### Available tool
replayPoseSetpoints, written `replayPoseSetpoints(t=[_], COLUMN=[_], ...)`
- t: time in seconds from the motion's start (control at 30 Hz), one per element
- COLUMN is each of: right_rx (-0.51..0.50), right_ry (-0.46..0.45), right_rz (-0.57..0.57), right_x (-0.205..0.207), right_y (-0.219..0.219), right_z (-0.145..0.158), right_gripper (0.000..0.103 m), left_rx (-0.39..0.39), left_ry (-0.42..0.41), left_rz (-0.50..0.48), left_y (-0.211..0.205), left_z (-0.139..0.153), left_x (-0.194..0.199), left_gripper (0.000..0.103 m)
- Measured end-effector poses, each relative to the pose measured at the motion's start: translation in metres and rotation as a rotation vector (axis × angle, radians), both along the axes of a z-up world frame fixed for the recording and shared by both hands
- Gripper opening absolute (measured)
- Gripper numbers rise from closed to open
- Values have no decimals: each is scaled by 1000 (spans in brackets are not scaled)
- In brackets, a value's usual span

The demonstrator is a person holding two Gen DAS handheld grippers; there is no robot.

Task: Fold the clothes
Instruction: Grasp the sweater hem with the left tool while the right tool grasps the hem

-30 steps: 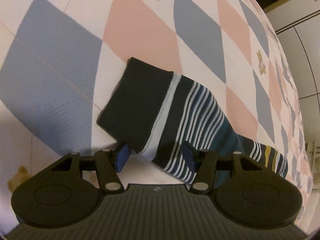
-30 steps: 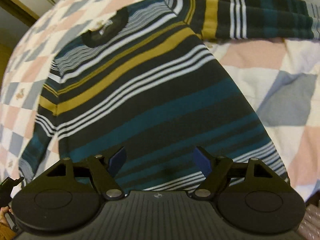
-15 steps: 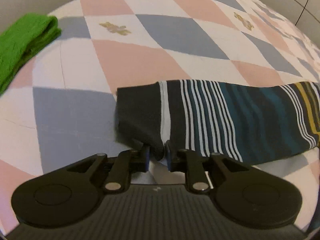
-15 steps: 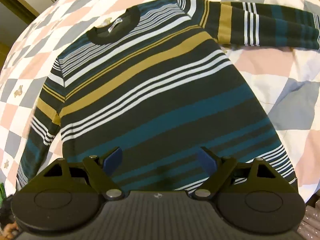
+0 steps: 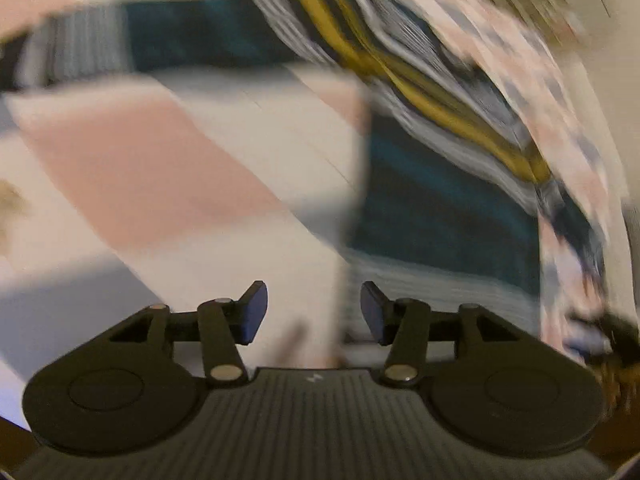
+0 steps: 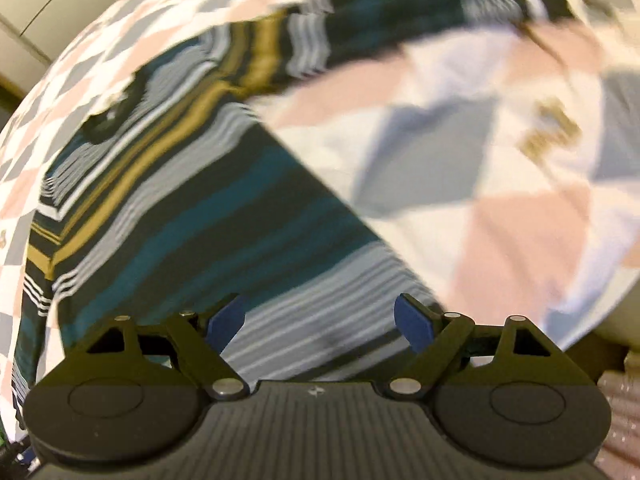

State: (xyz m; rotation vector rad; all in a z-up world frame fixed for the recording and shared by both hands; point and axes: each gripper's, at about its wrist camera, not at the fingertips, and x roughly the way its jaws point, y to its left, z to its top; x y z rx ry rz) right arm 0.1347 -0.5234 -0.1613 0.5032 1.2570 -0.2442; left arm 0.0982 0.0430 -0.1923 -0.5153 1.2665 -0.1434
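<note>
A striped sweater (image 6: pixel 192 208) in dark green, teal, white and mustard lies flat on the checked bedspread (image 6: pixel 500 160), one sleeve (image 6: pixel 400 12) stretched out along the top. My right gripper (image 6: pixel 320 320) hangs open just over the white-striped hem, with no cloth between its fingers. The left wrist view is badly blurred. It shows the sweater (image 5: pixel 440 200) at right and a sleeve (image 5: pixel 200 32) across the top. My left gripper (image 5: pixel 314 312) is over the bedspread (image 5: pixel 140 160) beside the sweater's side edge; its jaws are opening and nothing is between them.
Pale cabinet doors (image 6: pixel 60 0) stand beyond the bed's far edge. A pale wall or cabinet (image 5: pixel 580 0) shows past the bed at upper right. Something pink and textured (image 6: pixel 616 408) sits below the bed's near edge at lower right.
The left gripper pinched the sleeve cuff half a second ago; now it has let go, opened, and swung fast toward the sweater's body. The right gripper slid along the hem toward its corner, staying open.
</note>
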Motion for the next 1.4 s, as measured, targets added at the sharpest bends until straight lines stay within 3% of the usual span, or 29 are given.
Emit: replayPoseSetpoints(t=[0.17, 0.27, 0.37, 0.47, 0.5, 0.53, 0.57, 0.6, 0.63, 0.67, 0.77, 0.8, 0.9, 1.0, 1.07, 1.13, 1.2, 1.33, 1.4], right_rx=[72, 103, 131, 180, 177, 167, 173, 180, 187, 205, 201, 200, 193, 129, 76, 40, -9, -24, 16], right_ry=[22, 12, -30, -41, -28, -5, 17, 40, 61, 69, 33, 22, 20, 96, 114, 121, 131, 50, -12], right_rz=[32, 54, 39, 39, 55, 75, 95, 114, 133, 146, 220, 242, 227, 234, 242, 244, 226, 169, 185], right_x=[-38, -54, -63, -62, -59, -55, -54, -53, -53, -53, -60, -62, -69, -67, -62, -58, -60, -69, -66], right_y=[-39, -57, -78, -87, -85, -83, -79, -76, -73, -72, -80, -84, -103, -90, -76, -67, -67, -71, -64], right_z=[-29, -41, -53, -71, -77, -84, -90, -95, -100, -98, -69, -60, -57, -91, -103, -104, -85, -30, 0], right_gripper=[77, 75, 75, 74, 74, 74, 63, 30, 9, 4, 2, 2, 1, 1, 2, 6, 49, 55, 64], left_rx=[-9, -47, -27, -24, -24, -25, -14, 5, 24, 37, 46, 59, 129, 183, 221, 307, 361, 372, 394], left_ry=[97, 95, 87, 96, 102, 107, 97, 76, 55, 32, -31, -22, 44, 82, 90, 94, 85, 12, -35], left_rz=[22, 66, 111, 158, 168, 176, 168, 149, 130, 118, 102, 94, 60, 58, 44, 30, 36, 32, -6], left_y=[-50, -64, -72, -71, -70, -69, -70, -72, -74, -76, -80, -82, -95, -103, -106, -111, -116, -143, -167], left_z=[-38, -49, -59, -66, -68, -69, -65, -54, -44, -34, -9, -14, -46, -67, -54, -31, -2, 59, 86], left_x=[-35, -47, -53, -55, -55, -55, -56, -59, -61, -61, -75, -77, -76, -67, -61, -64, -67, -66, -60], left_gripper=[51, 52, 48, 21, 4, 2, 2, 2, 2, 2, 2, 3, 5, 5, 9, 15, 23, 37, 47])
